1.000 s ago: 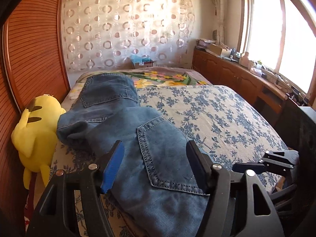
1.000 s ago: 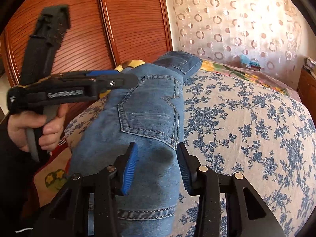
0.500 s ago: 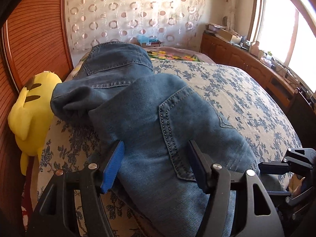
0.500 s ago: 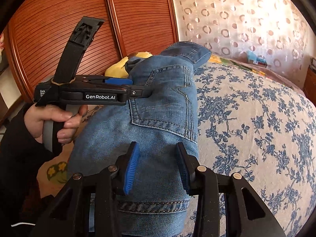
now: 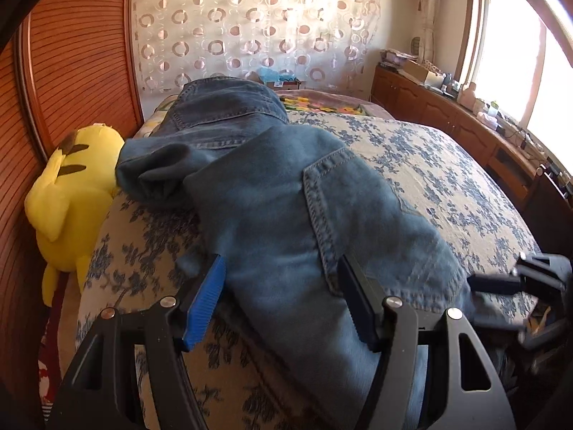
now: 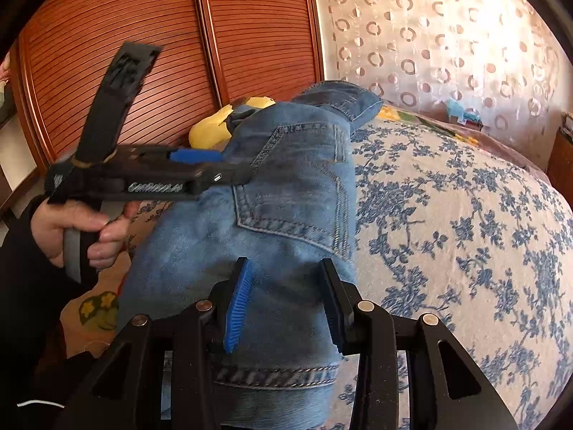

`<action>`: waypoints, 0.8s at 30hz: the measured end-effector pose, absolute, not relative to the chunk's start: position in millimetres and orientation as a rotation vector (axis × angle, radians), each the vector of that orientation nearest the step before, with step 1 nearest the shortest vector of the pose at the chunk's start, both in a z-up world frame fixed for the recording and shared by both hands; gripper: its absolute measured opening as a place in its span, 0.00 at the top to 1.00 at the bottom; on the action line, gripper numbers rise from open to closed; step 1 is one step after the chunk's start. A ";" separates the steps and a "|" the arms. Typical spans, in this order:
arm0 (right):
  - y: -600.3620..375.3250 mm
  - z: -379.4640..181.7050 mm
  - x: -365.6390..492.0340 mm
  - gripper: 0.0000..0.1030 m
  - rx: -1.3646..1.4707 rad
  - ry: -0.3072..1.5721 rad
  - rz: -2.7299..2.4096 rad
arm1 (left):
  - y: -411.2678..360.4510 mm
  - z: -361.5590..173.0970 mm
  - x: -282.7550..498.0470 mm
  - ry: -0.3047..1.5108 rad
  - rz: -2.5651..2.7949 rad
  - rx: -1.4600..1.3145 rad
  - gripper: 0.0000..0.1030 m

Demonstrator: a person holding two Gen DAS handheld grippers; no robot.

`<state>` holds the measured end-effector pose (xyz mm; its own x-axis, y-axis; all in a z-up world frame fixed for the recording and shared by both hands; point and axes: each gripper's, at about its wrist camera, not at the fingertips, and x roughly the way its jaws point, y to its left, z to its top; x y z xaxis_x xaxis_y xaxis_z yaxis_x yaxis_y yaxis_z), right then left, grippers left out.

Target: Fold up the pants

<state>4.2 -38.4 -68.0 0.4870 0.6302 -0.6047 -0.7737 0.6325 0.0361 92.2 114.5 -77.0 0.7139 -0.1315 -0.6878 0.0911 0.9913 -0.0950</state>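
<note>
Jeans (image 5: 279,215) near bed (image 5: 447,186) edge, free room to the right

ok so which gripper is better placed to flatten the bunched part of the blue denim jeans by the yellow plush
Left. The left gripper sits nearer the rumpled fold of the blue denim jeans beside the yellow plush toy; the right gripper hovers over the hem end.

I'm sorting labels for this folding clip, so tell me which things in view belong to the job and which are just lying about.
Part of the job:
- blue jeans
- left gripper, fingers either side of the denim
- right gripper, fingers either side of the denim
- floral bedspread, the work surface

Just lying about:
- yellow plush toy
- clutter on the window-side cabinet
</note>
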 end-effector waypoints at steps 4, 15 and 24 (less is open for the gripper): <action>-39.3 -59.9 19.3 0.52 -0.255 0.612 0.821 | 122.4 -81.8 87.8 0.775 -0.110 -0.070 0.36; -4.6 -55.8 82.5 0.49 -0.214 0.674 0.863 | 130.3 -87.7 85.1 0.779 -0.123 -0.098 0.36; 28.9 -70.5 120.3 0.34 -0.224 0.745 0.897 | 137.8 -94.6 86.6 0.787 -0.131 -0.115 0.33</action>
<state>120.3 28.9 -70.5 0.3966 0.6262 -0.6712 -0.7744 0.6209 0.1217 86.6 137.8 -94.6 0.6983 -0.1604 -0.6976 0.0746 0.9856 -0.1520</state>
